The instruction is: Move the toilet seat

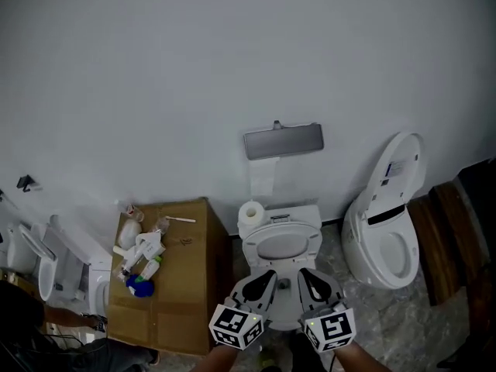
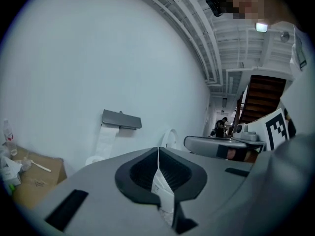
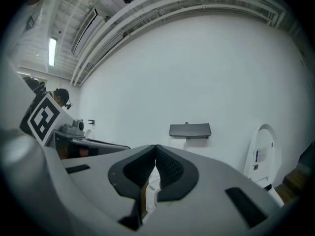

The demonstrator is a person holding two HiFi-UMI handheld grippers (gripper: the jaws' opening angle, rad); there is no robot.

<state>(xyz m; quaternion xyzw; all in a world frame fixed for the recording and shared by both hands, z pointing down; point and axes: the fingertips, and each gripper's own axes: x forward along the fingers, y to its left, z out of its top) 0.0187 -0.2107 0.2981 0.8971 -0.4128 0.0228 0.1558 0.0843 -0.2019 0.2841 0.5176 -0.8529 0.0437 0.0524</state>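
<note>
The white toilet (image 1: 283, 217) stands against the wall at the middle of the head view, its seat (image 1: 280, 229) lying down flat over the bowl. Both grippers hover side by side over the bowl's front edge. My left gripper (image 1: 267, 273) is shut, jaw tips touching, nothing between them; its own view shows the closed tips (image 2: 158, 149). My right gripper (image 1: 307, 273) is likewise shut and empty (image 3: 156, 146). Neither touches the seat as far as I can see.
A toilet paper roll (image 1: 250, 211) sits left of the tank, under a grey wall dispenser (image 1: 284, 139). A cardboard box (image 1: 182, 270) with bottles and rags stands left. A second toilet (image 1: 387, 242), lid raised, stands right, with wooden steps (image 1: 457, 231) beyond. More toilets (image 1: 46, 266) sit far left.
</note>
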